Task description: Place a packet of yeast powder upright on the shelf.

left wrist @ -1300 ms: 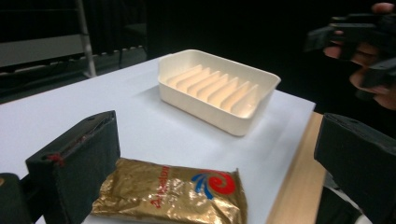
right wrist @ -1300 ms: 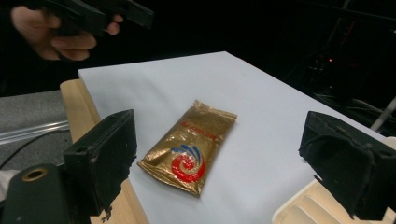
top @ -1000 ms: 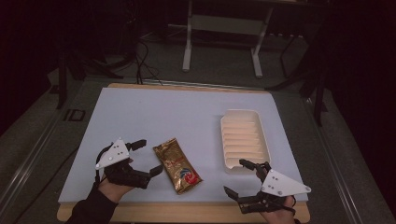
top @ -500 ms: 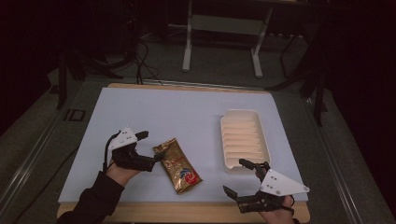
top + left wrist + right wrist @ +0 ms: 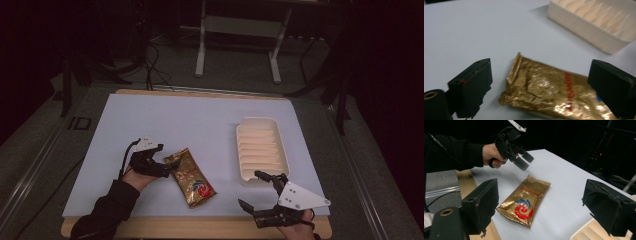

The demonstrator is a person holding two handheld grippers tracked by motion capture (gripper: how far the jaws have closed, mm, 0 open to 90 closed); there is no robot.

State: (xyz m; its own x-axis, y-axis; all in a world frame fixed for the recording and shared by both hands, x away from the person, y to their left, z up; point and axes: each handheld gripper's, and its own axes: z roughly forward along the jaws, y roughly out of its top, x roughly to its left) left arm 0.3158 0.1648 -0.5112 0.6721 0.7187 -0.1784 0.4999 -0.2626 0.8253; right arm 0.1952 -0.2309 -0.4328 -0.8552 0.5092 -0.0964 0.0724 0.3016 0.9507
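A gold snack packet [image 5: 191,177] with a red and blue swirl lies flat on the white table top. My left gripper [image 5: 161,161] hovers low at the packet's far-left end. In the left gripper view the crinkled end of the packet [image 5: 549,90] lies between the left gripper's [image 5: 541,72] jaws. They have just been closing a little, and the pads stand clear of the foil, so it is open. My right gripper [image 5: 254,190] rests open near the front edge. The right gripper view shows the packet [image 5: 526,200] and the left gripper [image 5: 525,162] beyond it.
A cream ribbed tray [image 5: 239,145] stands on the right half of the table, just beyond my right gripper; its wall [image 5: 584,30] shows past the packet. A wooden table edge [image 5: 200,227] runs along the front. Stand legs and cables lie on the dark floor behind.
My left gripper has moved right and downward, from the table's left side to the packet's near end. The right gripper and the packet have stayed where they were.
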